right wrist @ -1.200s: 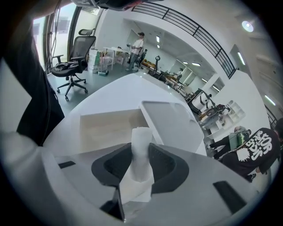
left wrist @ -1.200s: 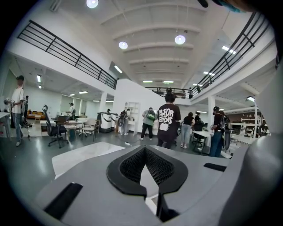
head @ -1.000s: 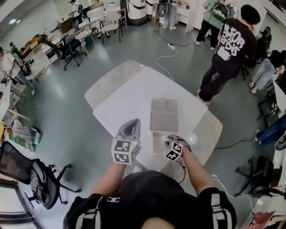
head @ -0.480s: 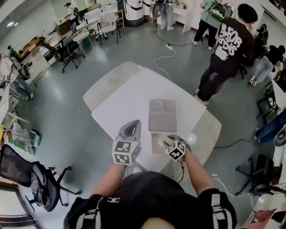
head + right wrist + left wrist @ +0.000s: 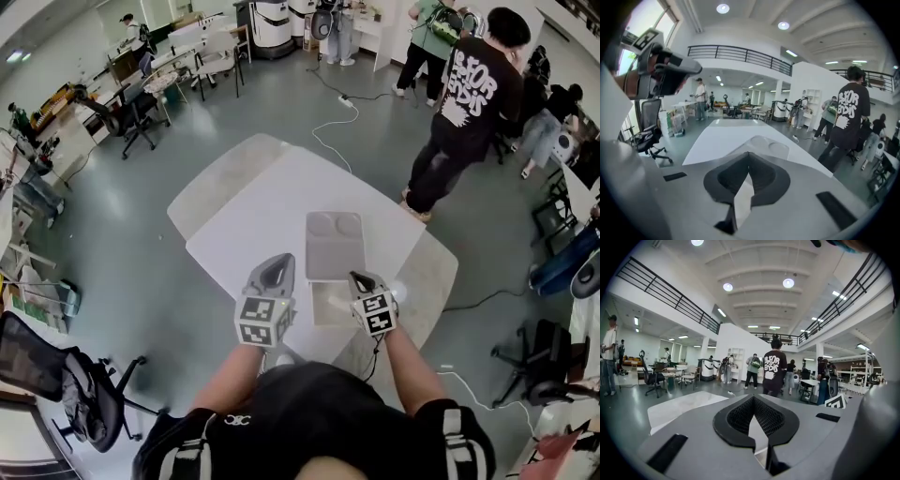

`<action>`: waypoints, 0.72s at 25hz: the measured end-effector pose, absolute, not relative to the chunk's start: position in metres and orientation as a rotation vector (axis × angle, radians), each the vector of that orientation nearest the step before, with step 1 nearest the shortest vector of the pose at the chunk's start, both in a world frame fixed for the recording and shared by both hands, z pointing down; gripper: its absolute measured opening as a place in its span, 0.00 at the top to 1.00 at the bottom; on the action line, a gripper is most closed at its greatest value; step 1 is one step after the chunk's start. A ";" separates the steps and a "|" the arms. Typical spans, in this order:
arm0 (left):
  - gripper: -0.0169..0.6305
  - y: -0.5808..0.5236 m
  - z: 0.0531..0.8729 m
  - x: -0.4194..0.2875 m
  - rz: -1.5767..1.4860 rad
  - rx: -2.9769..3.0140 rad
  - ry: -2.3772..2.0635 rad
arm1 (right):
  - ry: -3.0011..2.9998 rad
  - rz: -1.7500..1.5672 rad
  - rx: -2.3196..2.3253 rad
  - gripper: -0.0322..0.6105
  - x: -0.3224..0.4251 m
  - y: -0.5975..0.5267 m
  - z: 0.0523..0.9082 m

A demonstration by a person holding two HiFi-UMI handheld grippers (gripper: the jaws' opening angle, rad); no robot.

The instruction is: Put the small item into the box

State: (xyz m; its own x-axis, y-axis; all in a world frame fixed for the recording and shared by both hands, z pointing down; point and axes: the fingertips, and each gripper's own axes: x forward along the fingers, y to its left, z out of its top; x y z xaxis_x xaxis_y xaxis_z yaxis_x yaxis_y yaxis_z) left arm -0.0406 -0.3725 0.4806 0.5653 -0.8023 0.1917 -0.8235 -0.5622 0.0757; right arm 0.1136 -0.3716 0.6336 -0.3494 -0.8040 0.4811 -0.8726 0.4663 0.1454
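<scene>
We see left gripper (image 5: 281,261) and right gripper (image 5: 359,278) pinched together on nothing, right's jaws just closed, and judge it may clip the open box (image 5: 322,305) just beside it mid-frame.

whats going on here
A person holds a two-jaw gripper in each hand over a white table, where a grey box lies open. The right gripper hovers by the box's near half; its jaws have just closed, with nothing between them. The left gripper hovers beside it, shut and empty. I cannot tell whether the small item is inside.
</scene>
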 end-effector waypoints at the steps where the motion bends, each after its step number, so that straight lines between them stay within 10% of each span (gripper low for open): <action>1: 0.97 -0.373 0.480 -0.039 0.201 2.642 -1.377 | -2.242 0.193 1.446 0.93 0.118 -0.375 0.624; 18: 0.97 -0.375 0.478 -0.025 0.181 2.681 -1.323 | -2.338 -0.083 2.044 0.93 0.153 -0.358 0.460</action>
State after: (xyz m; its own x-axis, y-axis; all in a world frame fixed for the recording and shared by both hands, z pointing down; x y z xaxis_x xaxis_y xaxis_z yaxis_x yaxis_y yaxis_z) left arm -0.0246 -0.3750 0.4785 0.6047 -0.7776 0.1722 -0.7953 -0.6012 0.0779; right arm 0.1530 -0.3577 0.4599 -0.1336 -0.9910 -0.0089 -0.9891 0.1328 0.0633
